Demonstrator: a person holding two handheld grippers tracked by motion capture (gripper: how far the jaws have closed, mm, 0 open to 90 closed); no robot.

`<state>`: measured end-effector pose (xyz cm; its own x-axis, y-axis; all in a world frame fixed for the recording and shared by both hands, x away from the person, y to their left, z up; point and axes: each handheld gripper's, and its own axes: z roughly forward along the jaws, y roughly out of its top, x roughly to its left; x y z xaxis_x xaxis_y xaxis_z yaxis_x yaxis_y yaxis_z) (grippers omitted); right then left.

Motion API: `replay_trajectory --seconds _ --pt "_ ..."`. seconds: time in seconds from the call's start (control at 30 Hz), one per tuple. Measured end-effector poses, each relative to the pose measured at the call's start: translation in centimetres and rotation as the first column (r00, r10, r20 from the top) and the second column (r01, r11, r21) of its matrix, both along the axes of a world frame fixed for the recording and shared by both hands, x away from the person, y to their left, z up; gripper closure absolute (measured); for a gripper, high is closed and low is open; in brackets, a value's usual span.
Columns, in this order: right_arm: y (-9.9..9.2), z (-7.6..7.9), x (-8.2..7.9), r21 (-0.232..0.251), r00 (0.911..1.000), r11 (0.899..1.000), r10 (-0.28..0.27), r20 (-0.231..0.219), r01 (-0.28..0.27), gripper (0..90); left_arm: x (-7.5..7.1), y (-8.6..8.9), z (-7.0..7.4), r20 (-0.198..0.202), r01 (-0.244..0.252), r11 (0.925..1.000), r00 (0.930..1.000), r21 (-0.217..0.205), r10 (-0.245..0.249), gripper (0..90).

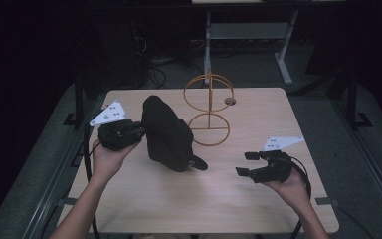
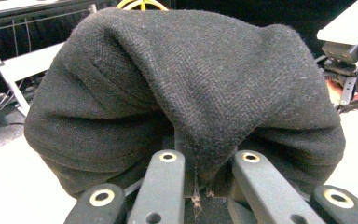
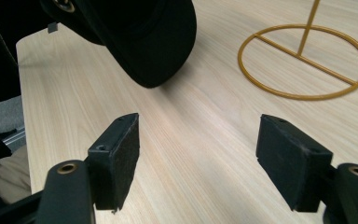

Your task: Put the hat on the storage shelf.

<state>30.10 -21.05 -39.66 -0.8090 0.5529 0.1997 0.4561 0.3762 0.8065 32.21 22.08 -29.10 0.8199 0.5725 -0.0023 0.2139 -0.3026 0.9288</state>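
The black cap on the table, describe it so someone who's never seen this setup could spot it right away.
On the light wooden table, look left of the gold wire stand with its two rings. The black cap is there, a woolly herringbone fabric bunched into a dark mound, with its rounded brim pointing toward the near edge. It is the one soft cloth thing, pinched at its left side by the left tool.

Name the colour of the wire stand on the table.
Golden yellow wire stand, clearest in the high view.

One black cap (image 1: pixel 167 133), one wire stand (image 1: pixel 209 110), two tongs.
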Motion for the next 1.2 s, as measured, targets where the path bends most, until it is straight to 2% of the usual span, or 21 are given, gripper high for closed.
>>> replay_trajectory --seconds 0.23,0.43,0.6,0.7,1.2 --pt "-1.3 -0.8 -0.5 -0.004 0.9993 0.999 -0.034 0.016 0.034 27.3 0.3 0.1 0.2 -0.004 -0.008 0.9999 1.0 0.013 0.008 85.3" --pt "-2.2 -1.2 -0.7 0.002 0.9977 0.998 -0.063 0.028 0.062 26.4 0.9 0.2 0.9 -0.009 -0.022 0.9997 0.9997 0.006 0.023 85.3" --pt "-2.9 -1.5 -0.7 -0.002 0.9966 0.997 -0.08 0.022 0.08 26.1 1.5 0.1 1.7 -0.004 -0.027 0.9995 0.9996 0.019 0.027 85.3" --pt "-3.3 -1.8 -0.7 -0.023 0.9956 0.995 -0.092 0.018 0.092 25.3 1.9 0.0 2.3 -0.004 -0.028 0.9994 0.9996 0.023 0.028 85.3" --pt "-4.6 -1.7 -0.5 0.01 0.9921 0.992 -0.122 0.027 0.122 25.1 4.7 -1.1 5.2 -0.01 -0.026 0.9994 0.9996 0.024 0.026 85.3"
